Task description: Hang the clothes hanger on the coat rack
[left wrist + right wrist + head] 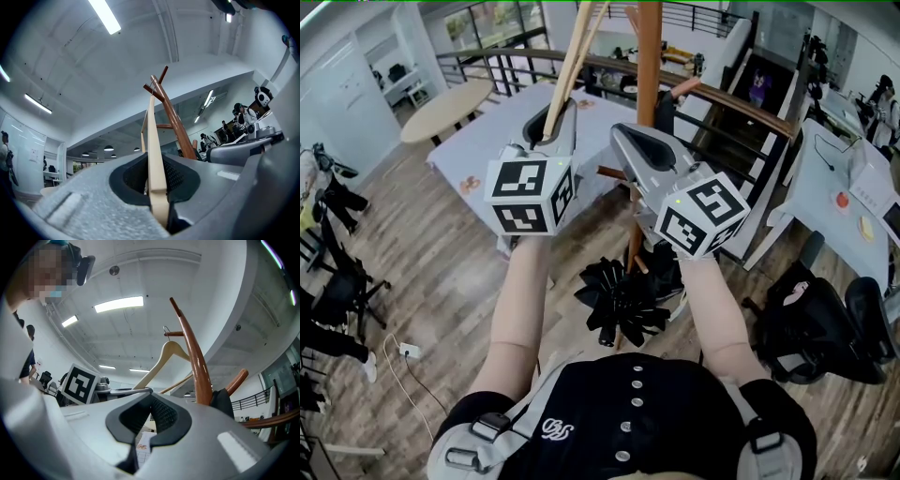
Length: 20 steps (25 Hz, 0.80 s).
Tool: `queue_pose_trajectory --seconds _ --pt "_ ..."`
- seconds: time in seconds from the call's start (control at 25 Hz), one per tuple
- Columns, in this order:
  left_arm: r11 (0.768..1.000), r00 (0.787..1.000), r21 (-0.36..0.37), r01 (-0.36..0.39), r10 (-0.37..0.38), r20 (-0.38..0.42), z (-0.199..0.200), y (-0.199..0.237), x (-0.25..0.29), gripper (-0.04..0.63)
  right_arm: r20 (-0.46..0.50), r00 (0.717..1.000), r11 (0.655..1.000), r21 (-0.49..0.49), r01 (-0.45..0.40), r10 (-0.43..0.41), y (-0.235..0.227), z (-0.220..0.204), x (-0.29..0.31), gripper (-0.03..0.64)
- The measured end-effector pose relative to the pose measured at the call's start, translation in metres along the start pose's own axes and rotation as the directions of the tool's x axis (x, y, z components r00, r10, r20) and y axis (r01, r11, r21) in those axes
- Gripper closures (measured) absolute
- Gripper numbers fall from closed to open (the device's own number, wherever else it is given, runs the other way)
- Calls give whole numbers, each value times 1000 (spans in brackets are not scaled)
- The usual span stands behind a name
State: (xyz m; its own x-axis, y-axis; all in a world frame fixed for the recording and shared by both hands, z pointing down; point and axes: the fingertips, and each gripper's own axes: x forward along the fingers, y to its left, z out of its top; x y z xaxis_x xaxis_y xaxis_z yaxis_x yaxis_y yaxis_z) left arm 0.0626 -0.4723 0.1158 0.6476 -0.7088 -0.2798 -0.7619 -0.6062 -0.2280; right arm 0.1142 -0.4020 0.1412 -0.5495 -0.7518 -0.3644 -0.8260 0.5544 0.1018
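Note:
A pale wooden clothes hanger (572, 66) rises up and away from my left gripper (551, 117), which is shut on one of its arms. In the left gripper view the hanger's arm (154, 154) stands clamped between the pads of the left gripper (157, 187) and runs up to the brown coat rack (173, 122). In the right gripper view the hanger (171, 352) has its wire hook at a short peg near the top of the coat rack (197, 366); I cannot tell if it rests there. My right gripper (628, 136) sits beside the rack's pole (649, 56), with the jaws of the right gripper (143, 423) shut on nothing.
A black bundle (623, 300) lies at the rack's foot. A white table (487, 131) and a round table (445, 108) stand behind, with a curved railing (741, 103) beyond. A black chair (816, 323) and a desk (825, 197) are at the right.

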Motion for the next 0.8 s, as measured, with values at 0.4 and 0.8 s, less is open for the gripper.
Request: queue_pose_trajectory --seconds 0.4,0.8 --pt "1000 1000 8 -24 24 -2 -6 -2 1 558 -2 1000 999 27 20 -20 -5 -6 -8 617" --pt "1000 999 -10 -19 19 -29 -17 -14 9 558 -11 1000 999 33 12 -11 -1 -7 -9 617"
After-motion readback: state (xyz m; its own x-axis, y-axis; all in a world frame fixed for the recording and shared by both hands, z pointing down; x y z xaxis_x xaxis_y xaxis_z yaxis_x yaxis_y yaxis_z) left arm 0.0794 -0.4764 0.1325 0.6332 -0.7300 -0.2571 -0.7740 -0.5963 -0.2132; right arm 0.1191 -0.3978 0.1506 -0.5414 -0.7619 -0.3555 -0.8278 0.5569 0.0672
